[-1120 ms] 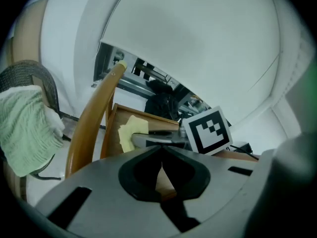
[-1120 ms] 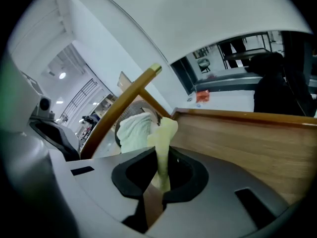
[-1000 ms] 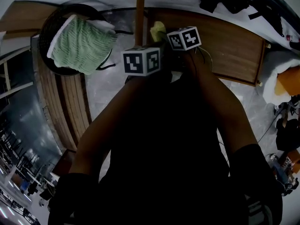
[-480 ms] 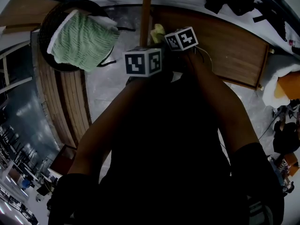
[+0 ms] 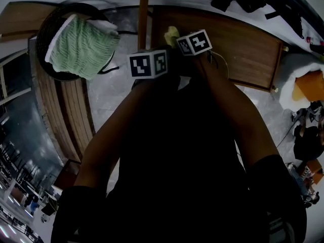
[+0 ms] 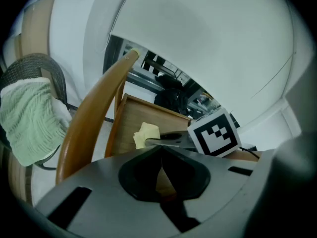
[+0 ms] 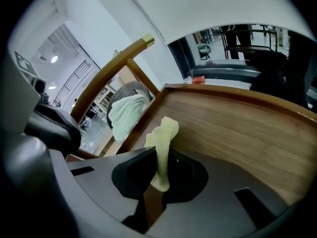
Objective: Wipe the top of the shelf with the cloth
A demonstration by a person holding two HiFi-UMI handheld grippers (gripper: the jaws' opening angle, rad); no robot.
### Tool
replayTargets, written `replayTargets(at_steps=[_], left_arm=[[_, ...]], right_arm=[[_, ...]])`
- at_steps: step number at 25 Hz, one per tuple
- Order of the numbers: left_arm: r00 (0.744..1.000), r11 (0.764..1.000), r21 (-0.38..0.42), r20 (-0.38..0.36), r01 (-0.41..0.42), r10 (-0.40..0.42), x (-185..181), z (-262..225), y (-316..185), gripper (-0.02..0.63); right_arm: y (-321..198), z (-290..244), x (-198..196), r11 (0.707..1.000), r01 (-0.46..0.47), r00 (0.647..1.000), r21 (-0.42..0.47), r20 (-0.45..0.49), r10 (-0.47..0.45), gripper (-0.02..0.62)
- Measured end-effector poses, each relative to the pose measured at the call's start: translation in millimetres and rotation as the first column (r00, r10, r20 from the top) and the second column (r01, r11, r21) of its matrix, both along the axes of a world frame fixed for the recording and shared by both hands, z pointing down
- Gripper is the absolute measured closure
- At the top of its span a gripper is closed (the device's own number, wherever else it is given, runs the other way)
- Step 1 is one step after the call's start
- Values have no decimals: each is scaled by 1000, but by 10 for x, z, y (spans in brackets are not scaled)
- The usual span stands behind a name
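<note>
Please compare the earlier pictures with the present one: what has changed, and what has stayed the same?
Very little. The right claw, shut on the yellow cloth, seems to have slid slightly towards the wooden post and then back to the right along the shelf top. Nothing was taken or let go. The left claw stays shut and empty beside it, and the green towel stays on the basket.
</note>
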State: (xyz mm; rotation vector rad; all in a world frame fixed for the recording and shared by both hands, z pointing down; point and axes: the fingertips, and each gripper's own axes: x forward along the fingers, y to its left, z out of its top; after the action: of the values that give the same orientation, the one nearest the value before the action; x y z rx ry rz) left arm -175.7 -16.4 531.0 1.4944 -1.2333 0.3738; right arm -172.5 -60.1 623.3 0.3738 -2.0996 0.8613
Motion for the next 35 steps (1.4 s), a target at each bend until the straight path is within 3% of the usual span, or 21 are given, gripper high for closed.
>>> replayTargets(at_steps=[7, 24, 35], left_arm=[[999, 999, -31, -1, -43, 43, 450, 214, -154, 594], [976, 975, -55, -48, -214, 212, 1921, 343, -522, 594], [965, 965, -51, -57, -259, 256, 2461, 296, -744, 594]], right_arm=[[-114, 12, 732, 998, -65, 997, 1, -46, 65, 546], [-433, -36, 2419, 972, -235, 967, 14, -100, 235, 546], [-619, -66, 3316, 941, -337, 933, 18, -126, 337, 546]])
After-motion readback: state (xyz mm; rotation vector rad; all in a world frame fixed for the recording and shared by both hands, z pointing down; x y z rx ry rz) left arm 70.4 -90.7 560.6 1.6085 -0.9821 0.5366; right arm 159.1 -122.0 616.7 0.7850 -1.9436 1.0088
